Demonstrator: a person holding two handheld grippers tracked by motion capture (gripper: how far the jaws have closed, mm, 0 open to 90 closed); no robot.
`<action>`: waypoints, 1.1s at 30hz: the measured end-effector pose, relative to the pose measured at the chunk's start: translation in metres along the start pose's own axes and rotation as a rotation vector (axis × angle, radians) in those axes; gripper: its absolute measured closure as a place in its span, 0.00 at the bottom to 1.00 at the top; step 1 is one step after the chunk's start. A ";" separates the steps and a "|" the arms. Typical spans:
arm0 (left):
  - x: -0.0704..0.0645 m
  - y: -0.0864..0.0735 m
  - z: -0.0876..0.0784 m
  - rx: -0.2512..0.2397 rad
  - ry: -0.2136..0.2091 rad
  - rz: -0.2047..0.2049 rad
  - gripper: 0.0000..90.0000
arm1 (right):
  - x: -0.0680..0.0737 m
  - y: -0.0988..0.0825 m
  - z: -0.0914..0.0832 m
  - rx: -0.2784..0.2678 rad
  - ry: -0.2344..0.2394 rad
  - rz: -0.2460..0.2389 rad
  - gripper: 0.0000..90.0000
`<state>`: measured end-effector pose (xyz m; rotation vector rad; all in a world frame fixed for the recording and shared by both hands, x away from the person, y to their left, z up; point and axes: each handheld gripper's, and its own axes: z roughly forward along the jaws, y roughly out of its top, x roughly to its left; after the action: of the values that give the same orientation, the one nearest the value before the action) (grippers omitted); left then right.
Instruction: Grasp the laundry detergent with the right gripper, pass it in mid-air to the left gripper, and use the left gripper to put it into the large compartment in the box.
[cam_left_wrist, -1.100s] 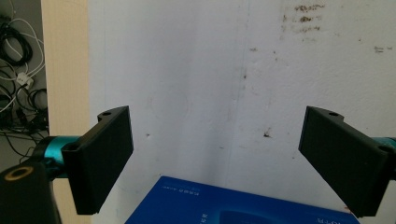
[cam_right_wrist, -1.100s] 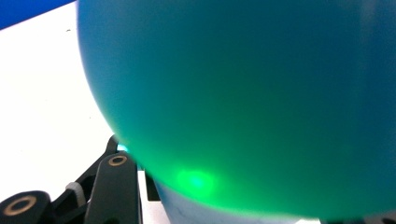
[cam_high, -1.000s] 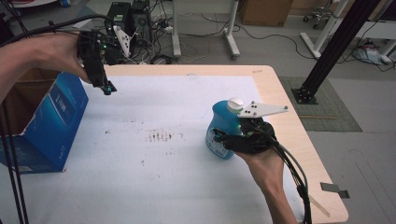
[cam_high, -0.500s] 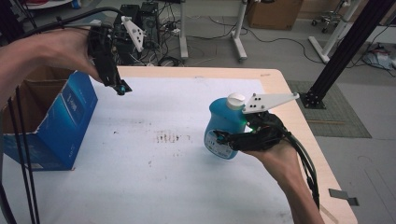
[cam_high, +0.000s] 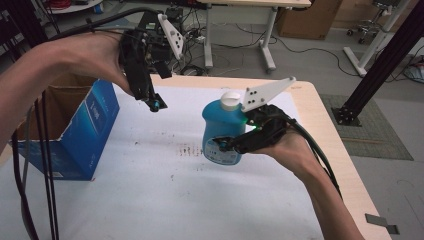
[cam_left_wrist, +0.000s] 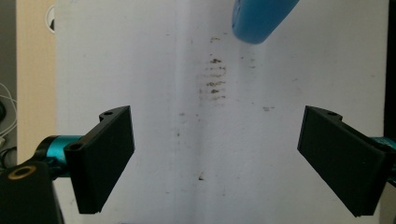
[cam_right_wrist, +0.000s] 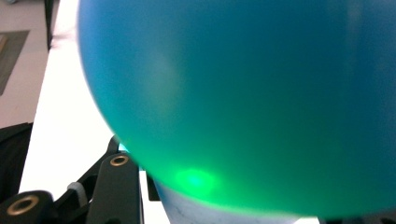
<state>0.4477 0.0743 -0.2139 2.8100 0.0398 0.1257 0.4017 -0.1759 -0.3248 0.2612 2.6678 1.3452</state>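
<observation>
A blue bottle with a white cap hangs upright above the white table cover, and my right gripper is shut on its lower body. In the right gripper view the blue bottle sits close against the lens. My left gripper is held high at the back left, pointing down, and it is open with nothing between its jaws. In the left gripper view, my left gripper looks down on the cover, with the bottle's base at the top edge.
An open blue cardboard box stands at the table's left edge. Brown smudges mark the white cover near the middle. The bare wooden table edge runs along the right. Cables trail from both grippers.
Both hands have risen. The right gripper has lifted the blue bottle off the cover and carried it a little toward the middle. The left gripper has moved up and rightward.
</observation>
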 end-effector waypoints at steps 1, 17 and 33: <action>-0.002 0.001 0.000 0.002 -0.007 0.001 0.12 | -0.001 0.004 0.004 0.003 0.006 -0.017 0.51; -0.020 0.021 0.012 -0.024 -0.048 -0.004 0.12 | -0.016 0.023 0.045 -0.001 0.149 -0.114 0.51; -0.028 0.039 0.046 -0.022 -0.033 -0.049 0.12 | -0.015 0.020 0.056 0.020 0.171 -0.109 0.51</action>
<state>0.4243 0.0212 -0.2465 2.7864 0.0991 0.0671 0.4293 -0.1235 -0.3410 0.0026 2.7882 1.3647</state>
